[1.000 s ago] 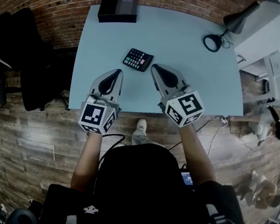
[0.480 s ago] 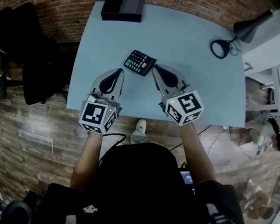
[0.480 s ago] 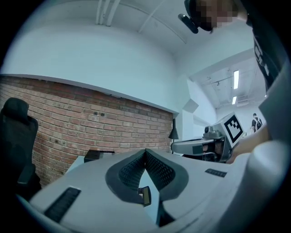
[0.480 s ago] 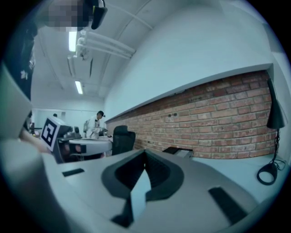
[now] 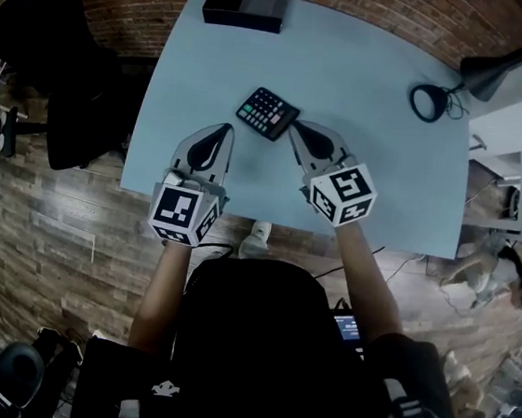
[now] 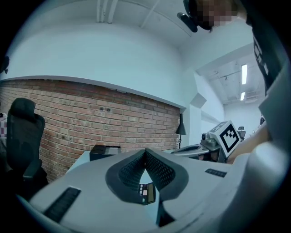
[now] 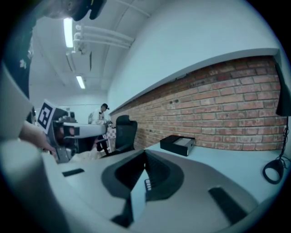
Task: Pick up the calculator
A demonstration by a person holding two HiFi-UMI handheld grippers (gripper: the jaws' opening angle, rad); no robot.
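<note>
The black calculator [image 5: 267, 112] lies flat on the pale blue table [image 5: 371, 66], keys up, turned at an angle. My right gripper [image 5: 294, 129] is shut and empty, its tip just at the calculator's near right corner. Its own view shows a sliver of the calculator [image 7: 148, 184] under the closed right gripper [image 7: 145, 154]. My left gripper [image 5: 222, 132] is also shut and empty, a short way to the near left of the calculator. In the left gripper view the calculator [image 6: 146, 193] shows below the meeting tips of the left gripper [image 6: 145, 152].
A black box [image 5: 246, 2] sits at the table's far left edge against the brick wall. A black desk lamp [image 5: 487, 72] with its round base [image 5: 430, 103] stands at the far right. A black office chair [image 5: 36, 47] is left of the table.
Both grippers have sunk towards the table and edged forward. The right tip now lies closer to the calculator's corner. Neither pair of jaws has changed.
</note>
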